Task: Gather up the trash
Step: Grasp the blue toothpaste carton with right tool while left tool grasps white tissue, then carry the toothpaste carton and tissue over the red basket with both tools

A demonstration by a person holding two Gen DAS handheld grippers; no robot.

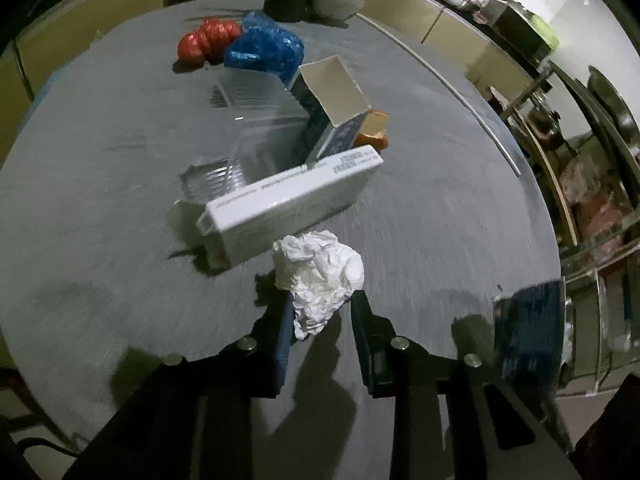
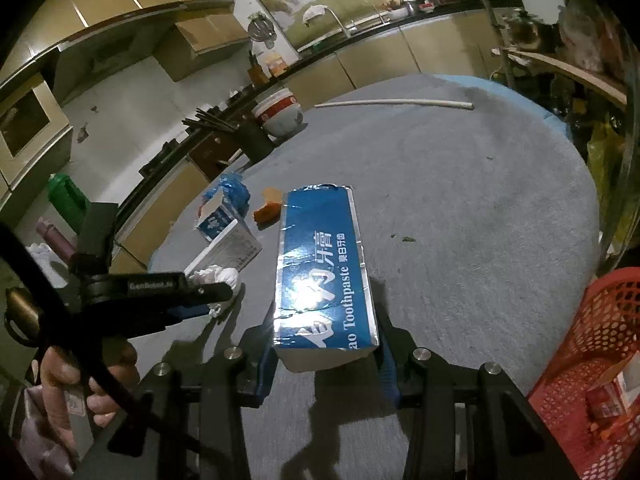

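Observation:
My left gripper (image 1: pixel 320 308) has its fingers around the lower part of a crumpled white tissue (image 1: pixel 320 280) on the grey round table (image 1: pixel 440 208); the tissue fills the gap between them. My right gripper (image 2: pixel 326 344) is shut on a blue toothpaste box (image 2: pixel 320 280) and holds it above the table. The left gripper (image 2: pixel 212 300) and tissue (image 2: pixel 216 274) also show in the right wrist view. A long white box (image 1: pixel 288 196), an open blue-and-white carton (image 1: pixel 332 108), a clear plastic container (image 1: pixel 256 136), an orange scrap (image 1: pixel 376 132), and blue (image 1: pixel 264 48) and red (image 1: pixel 208 38) bags lie behind.
A red perforated basket (image 2: pixel 592 360) with some packaging inside stands at the table's right edge. A white bowl (image 2: pixel 278 114), a dark holder with chopsticks (image 2: pixel 250 136) and a white stick (image 2: pixel 396 103) sit at the far side. Kitchen counters surround the table.

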